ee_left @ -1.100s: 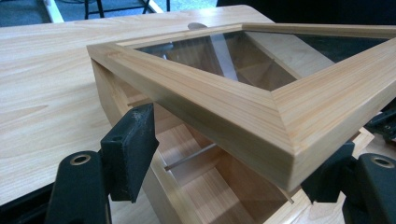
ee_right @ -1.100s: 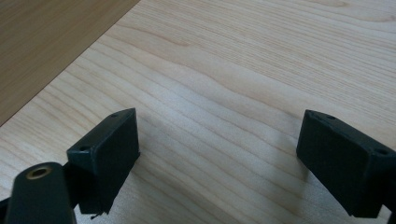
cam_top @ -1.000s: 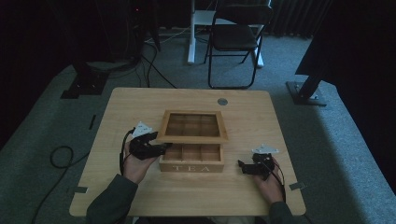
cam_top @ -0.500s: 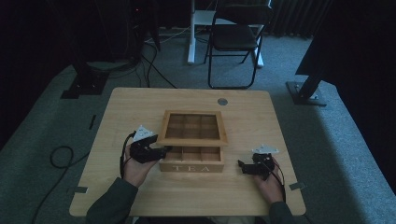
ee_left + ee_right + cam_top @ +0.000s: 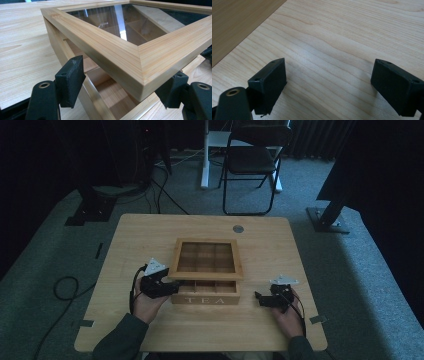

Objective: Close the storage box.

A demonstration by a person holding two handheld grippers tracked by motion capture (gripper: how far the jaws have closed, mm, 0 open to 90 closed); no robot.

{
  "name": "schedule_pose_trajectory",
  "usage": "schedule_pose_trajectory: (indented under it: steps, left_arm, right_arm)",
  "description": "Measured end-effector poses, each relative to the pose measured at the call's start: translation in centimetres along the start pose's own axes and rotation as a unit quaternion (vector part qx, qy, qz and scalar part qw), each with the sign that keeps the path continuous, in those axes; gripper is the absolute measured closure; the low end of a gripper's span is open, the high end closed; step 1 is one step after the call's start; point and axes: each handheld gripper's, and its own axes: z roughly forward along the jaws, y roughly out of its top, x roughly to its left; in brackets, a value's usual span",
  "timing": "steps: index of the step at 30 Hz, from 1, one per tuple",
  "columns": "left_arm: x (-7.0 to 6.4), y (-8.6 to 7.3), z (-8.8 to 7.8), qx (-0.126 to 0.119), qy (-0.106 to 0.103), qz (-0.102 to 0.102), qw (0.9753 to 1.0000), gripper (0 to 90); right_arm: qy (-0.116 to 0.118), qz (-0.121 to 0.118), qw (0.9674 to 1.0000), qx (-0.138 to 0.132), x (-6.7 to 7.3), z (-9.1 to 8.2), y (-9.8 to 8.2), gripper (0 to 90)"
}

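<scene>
A wooden tea box (image 5: 205, 299) marked TEA stands in the middle of the table (image 5: 145, 240). Its glass-paned lid (image 5: 205, 275) is raised a little at the front, leaving a gap over the compartments. My left gripper (image 5: 170, 287) is at the lid's front left corner. In the left gripper view the lid frame (image 5: 112, 47) juts between the wide-apart jaws of my left gripper (image 5: 121, 82), which is open, with the box wall (image 5: 75, 65) below. My right gripper (image 5: 260, 299) is to the right of the box, open over bare wood (image 5: 329, 77).
A round grommet (image 5: 238, 228) sits in the tabletop behind the box. Beyond the table stand a folding chair (image 5: 250, 165) and dark stand bases (image 5: 327, 220). A cable (image 5: 65, 287) loops on the carpet at the left.
My left gripper has edged slightly nearer to the lid's corner. The right gripper and the box look the same.
</scene>
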Motion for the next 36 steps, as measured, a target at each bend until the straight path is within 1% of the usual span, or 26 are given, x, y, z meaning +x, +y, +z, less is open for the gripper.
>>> schedule_pose_trajectory:
  steps: [7, 32, 36]
  left_arm:
    - [-0.2, -0.3, 0.1, 0.003, -0.003, 0.004, 1.0, 30.6]
    - [-0.4, -1.3, 0.5, 0.017, -0.001, 0.003, 0.9999, 30.7]
    - [-0.5, -1.5, 0.5, 0.021, 0.002, 0.008, 0.9997, 30.7]
  right_arm:
    - [0.0, -0.001, 1.0, 0.0, 0.0, 0.0, 0.0, 12.6]
    - [0.0, -0.001, 1.0, 0.0, 0.0, 0.0, 0.0, 12.6]
    - [0.0, -0.001, 1.0, 0.0, 0.0, 0.0, 0.0, 12.6]
